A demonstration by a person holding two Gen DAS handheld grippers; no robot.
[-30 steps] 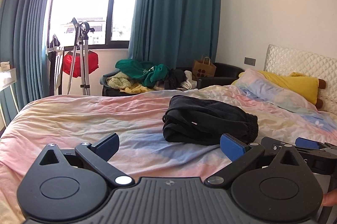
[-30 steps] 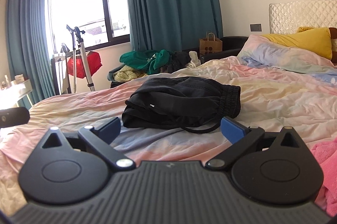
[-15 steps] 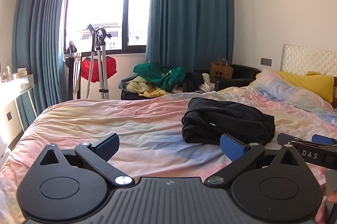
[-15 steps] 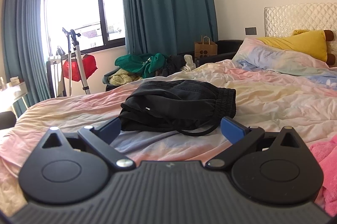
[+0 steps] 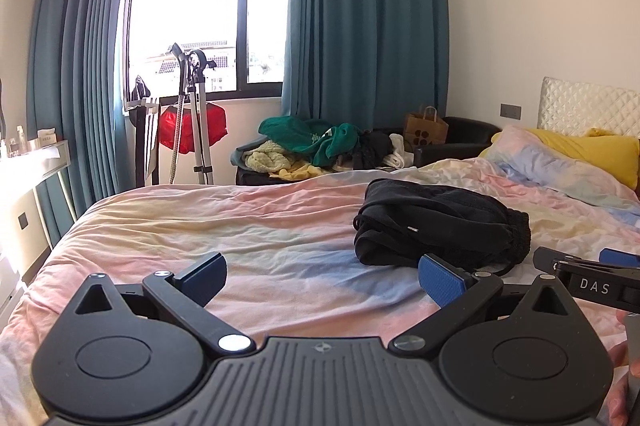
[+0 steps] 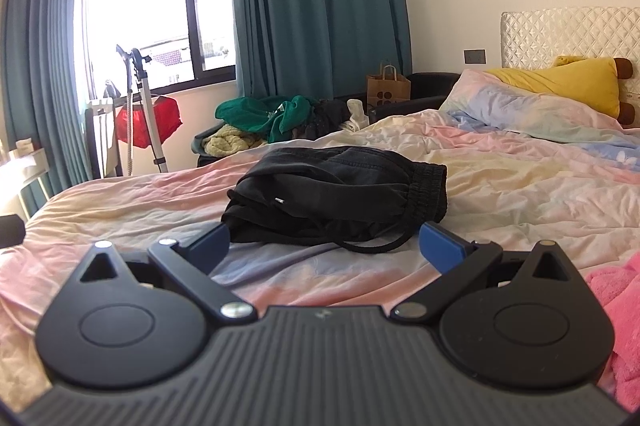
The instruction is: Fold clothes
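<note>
A single black garment (image 6: 340,197) is seen lying bundled on the pastel bedcover (image 6: 500,193), roughly mid-bed, with its elastic waistband (image 6: 430,191) turned toward the pillow end and a loose drawcord loop (image 6: 376,246) trailing off its near edge. It is judged to be light, soft and limp: no shape would be kept when it is lifted, and the layers would likely slide over one another, so a pinch at the gathered waistband, where the cloth is thickest, is thought the surest hold, with a second pinch taken farther along the same band so that the piece can be shaken flat. The cord is best avoided, since only that would be pulled. The right gripper (image 6: 324,246) is held low just short of the bundle, its jaws spread wide and nothing held between them. The left gripper (image 5: 322,276) is likewise spread wide and empty, set over bare bedcover with the garment ahead and to its right. By count, one black garment is laid out for folding, two grippers are present, one pink fleecy item (image 6: 618,310) is glimpsed at the right edge, and one heap of mixed clothes (image 5: 316,145) is piled beyond the bed, its pieces too tangled to be counted.
</note>
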